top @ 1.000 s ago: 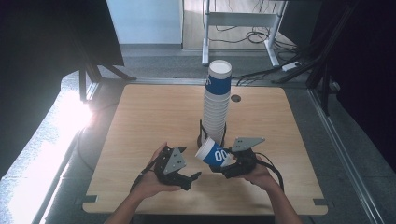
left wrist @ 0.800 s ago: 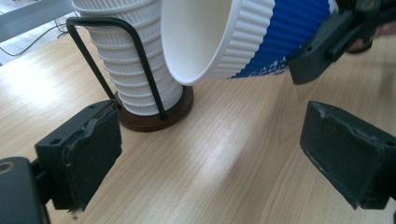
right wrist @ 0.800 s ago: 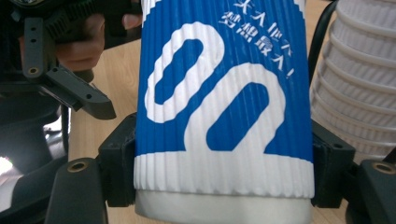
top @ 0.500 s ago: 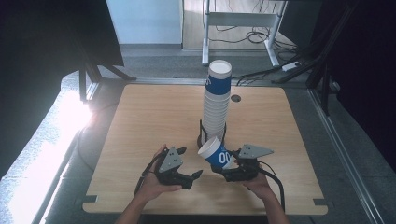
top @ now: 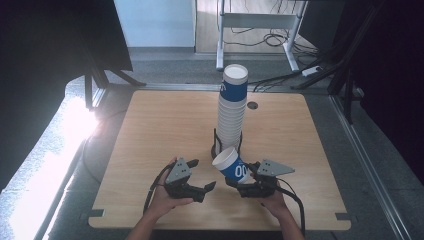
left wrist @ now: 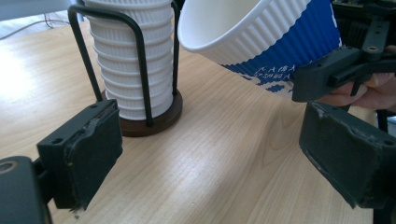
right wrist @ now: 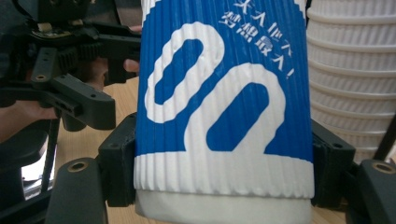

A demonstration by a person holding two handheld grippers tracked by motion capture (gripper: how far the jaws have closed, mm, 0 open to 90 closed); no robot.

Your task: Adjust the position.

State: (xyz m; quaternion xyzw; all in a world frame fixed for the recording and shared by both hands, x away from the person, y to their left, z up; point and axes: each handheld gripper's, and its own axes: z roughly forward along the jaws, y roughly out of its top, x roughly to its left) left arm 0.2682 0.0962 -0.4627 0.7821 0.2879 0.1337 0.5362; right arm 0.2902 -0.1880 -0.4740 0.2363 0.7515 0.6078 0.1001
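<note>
- Your right hand-held gripper [top: 245, 179] is clamped on the blue and white paper cup [top: 232, 165], its pads pressing the ribbed sleeve from both sides near the cup's base.
- In the right gripper view the cup [right wrist: 223, 112] stands between the two black jaws, with its white bottom band low in the frame and the blue print with white lettering above.
- From the high view the cup is tilted, its open mouth pointing up and towards the left, held just above the table [top: 165, 125].
- The cup sits just in front of the stack of cups [top: 232, 107], close to its foot but apart from it.
- That stack stands upright in a black wire holder [left wrist: 144, 88] on a round dark base [left wrist: 156, 122], near the middle of the table.
- The top cup of the stack [top: 235, 82] is blue with a white rim; the ones below show white ribbed edges.
- Your left hand-held gripper [top: 202, 187] has its jaws standing wide with nothing between them; they have just been closing a little.
- In the left gripper view the two pads [left wrist: 88, 154] hang low over bare wood, and the tilted cup [left wrist: 261, 35] is up and ahead to the right.
- Your left hand [top: 162, 200] rests at the near edge of the table, your right hand [top: 272, 202] beside it.
</note>
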